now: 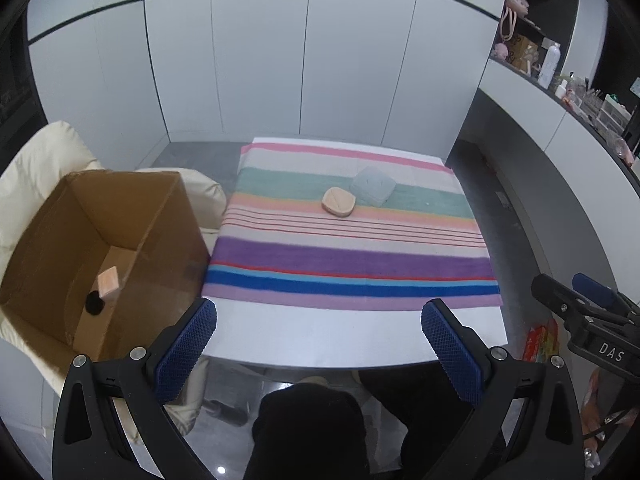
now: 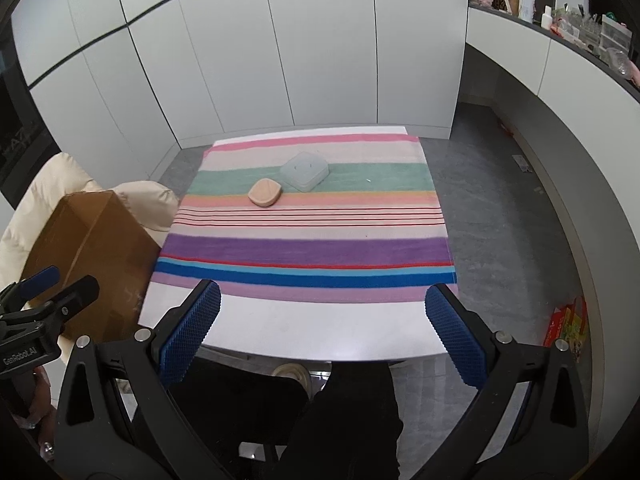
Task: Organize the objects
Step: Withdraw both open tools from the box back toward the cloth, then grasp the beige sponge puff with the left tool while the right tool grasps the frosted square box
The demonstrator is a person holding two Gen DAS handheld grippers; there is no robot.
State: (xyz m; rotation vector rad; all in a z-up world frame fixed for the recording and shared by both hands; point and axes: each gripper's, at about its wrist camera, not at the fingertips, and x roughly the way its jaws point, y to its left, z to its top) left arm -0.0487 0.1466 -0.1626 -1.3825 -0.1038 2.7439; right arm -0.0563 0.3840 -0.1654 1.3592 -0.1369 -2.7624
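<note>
A peach rounded case [image 1: 339, 201] and a pale blue square case [image 1: 373, 185] lie touching on the striped cloth [image 1: 352, 256], far side of the table; both show in the right wrist view, the peach case [image 2: 265, 192] and the blue case [image 2: 305, 171]. An open cardboard box [image 1: 96, 248] stands left of the table on a cream chair, holding a peach block [image 1: 108, 283] and a black round thing [image 1: 94, 303]. My left gripper [image 1: 319, 320] is open and empty above the table's near edge. My right gripper [image 2: 323, 307] is open and empty, also near the front edge.
The white table [image 2: 312, 336] shows bare along its front edge. A cream padded chair [image 1: 36, 164] holds the box. A counter with bottles and clutter [image 2: 576, 28] runs along the right. A red packet [image 2: 568, 326] lies on the floor at the right.
</note>
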